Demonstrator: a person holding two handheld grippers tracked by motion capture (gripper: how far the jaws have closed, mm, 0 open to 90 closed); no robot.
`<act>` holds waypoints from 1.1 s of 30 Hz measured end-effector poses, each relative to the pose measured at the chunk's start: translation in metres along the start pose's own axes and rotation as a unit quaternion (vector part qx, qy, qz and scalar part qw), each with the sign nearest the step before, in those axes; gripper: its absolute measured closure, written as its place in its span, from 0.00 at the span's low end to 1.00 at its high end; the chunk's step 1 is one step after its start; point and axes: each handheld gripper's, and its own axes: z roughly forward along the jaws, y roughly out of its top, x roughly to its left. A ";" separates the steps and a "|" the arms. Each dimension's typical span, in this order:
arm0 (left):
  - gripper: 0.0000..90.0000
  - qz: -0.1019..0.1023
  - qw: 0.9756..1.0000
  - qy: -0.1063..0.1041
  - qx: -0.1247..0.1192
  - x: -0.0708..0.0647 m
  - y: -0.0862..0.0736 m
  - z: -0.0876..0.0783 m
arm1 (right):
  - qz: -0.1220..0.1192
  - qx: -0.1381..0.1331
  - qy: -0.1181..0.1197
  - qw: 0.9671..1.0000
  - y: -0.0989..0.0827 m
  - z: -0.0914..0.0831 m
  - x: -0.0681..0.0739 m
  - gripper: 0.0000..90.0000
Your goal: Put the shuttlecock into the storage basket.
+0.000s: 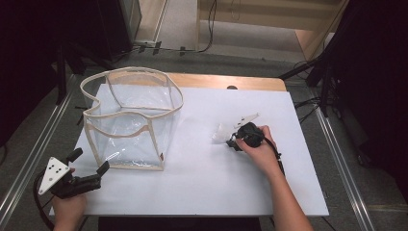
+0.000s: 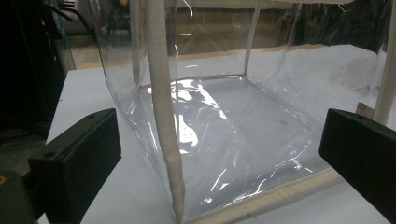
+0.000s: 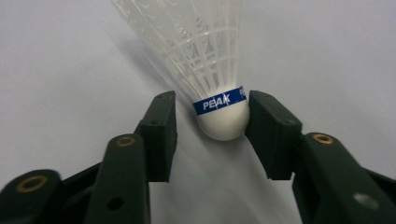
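Black jaws of the right gripper (image 3: 212, 128) are seen half-closed around a shuttlecock's (image 3: 205, 60) hard cork, one pad touching; light, fragile skirt is best avoided.

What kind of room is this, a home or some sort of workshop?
Most likely a lab or recording studio rather than a home. A bare white table stands on a grey floor with cables trailing across it, dark stands flank the table, and a person works with a hand-held gripper rather than bare hands.
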 end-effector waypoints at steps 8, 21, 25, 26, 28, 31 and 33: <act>0.00 -0.001 1.000 -0.001 -0.001 0.000 0.000 0.000 | 0.004 -0.006 0.008 1.000 0.000 -0.001 0.000 0.69; 0.00 -0.001 1.000 0.001 -0.001 0.000 0.000 0.000 | 0.030 -0.048 0.010 0.998 0.004 -0.017 0.003 0.69; 0.00 -0.002 1.000 0.000 -0.002 0.000 0.000 -0.001 | 0.032 -0.056 0.015 0.998 0.006 -0.019 0.004 0.69; 0.00 -0.002 1.000 0.000 -0.002 0.000 0.000 0.000 | 0.033 -0.060 0.019 0.997 0.007 -0.020 0.005 0.69; 0.00 -0.001 1.000 0.000 -0.002 0.000 0.000 -0.001 | 0.036 -0.061 0.019 0.997 0.009 -0.021 0.007 0.69; 0.00 -0.002 1.000 0.000 -0.002 0.000 0.000 -0.001 | 0.034 -0.066 0.022 0.997 0.011 -0.022 0.008 0.69; 0.00 -0.002 1.000 0.000 -0.002 0.000 0.000 0.000 | 0.034 -0.067 0.021 0.997 0.012 -0.022 0.009 0.69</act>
